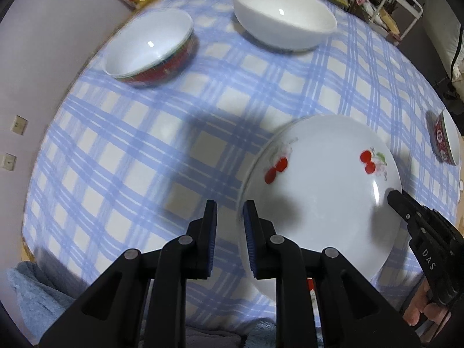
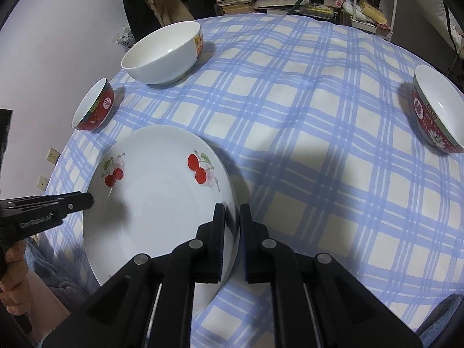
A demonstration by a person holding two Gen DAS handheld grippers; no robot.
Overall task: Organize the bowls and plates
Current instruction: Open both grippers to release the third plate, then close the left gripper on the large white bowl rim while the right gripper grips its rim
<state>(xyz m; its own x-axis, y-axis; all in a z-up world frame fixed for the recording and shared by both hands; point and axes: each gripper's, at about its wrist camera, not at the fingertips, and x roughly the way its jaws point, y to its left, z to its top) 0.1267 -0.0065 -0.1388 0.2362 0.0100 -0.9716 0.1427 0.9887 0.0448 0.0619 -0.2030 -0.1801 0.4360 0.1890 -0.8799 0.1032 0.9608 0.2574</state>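
The task looks barely begun: the right gripper (image 2: 232, 237) pinches the cherry plate (image 2: 162, 203) rim at 3 o'clock, the left gripper (image 1: 230, 232) is parted with nothing between, three bowls stand unstacked.

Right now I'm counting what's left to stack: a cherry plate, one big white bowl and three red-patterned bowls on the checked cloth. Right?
Not quite: two red-patterned bowls, not three. The right wrist view shows one at the left beside the big white bowl and one at the far right. The cherry plate and checked cloth are as you say.
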